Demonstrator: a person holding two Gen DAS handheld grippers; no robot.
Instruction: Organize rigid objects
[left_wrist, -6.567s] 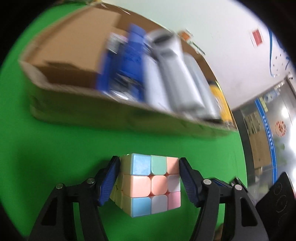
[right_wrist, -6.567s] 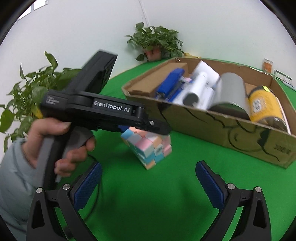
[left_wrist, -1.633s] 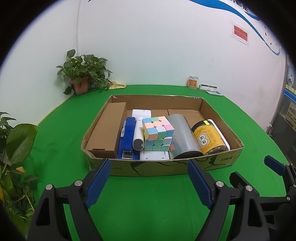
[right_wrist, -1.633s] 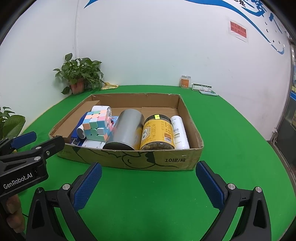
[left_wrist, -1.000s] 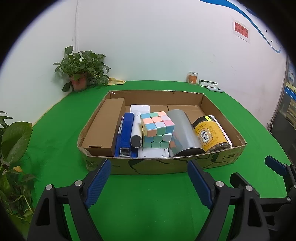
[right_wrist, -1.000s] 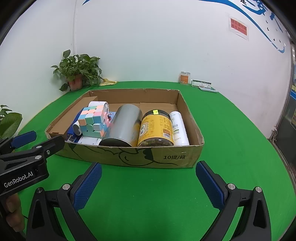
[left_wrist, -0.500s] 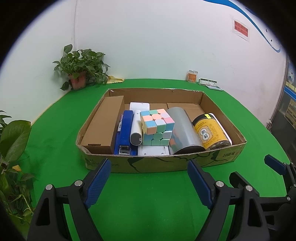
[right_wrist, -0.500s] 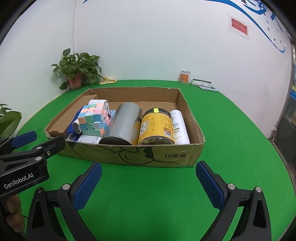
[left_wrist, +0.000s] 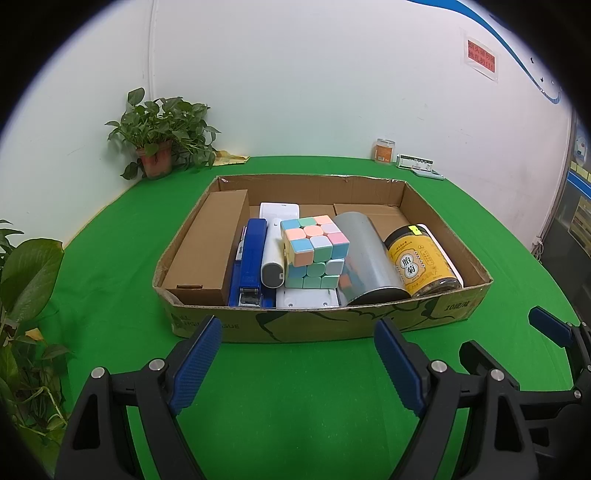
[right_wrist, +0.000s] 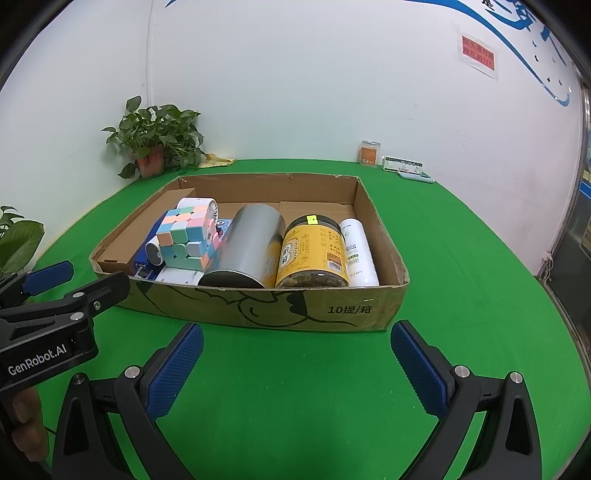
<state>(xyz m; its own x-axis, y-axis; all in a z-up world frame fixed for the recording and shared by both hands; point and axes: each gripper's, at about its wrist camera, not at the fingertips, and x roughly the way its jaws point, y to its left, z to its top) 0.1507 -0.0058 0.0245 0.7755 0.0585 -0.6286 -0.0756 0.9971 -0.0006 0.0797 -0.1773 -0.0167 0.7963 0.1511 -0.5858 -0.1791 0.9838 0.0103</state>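
- From the right wrist we see a white bottle (right_wrist: 357, 251) at the cardboard box's (right_wrist: 266, 310) right wall, mostly hidden in the left view.
- Only the left wrist shows the brown carton (left_wrist: 208, 245) fully.
- 6.6 s ago our left tongs (left_wrist: 297, 356) clamped the pastel cube (left_wrist: 314, 251); it now sits mid-box.
- Left and right tongs (right_wrist: 295, 363) gape wide, empty, low over the green counter (right_wrist: 295, 387).
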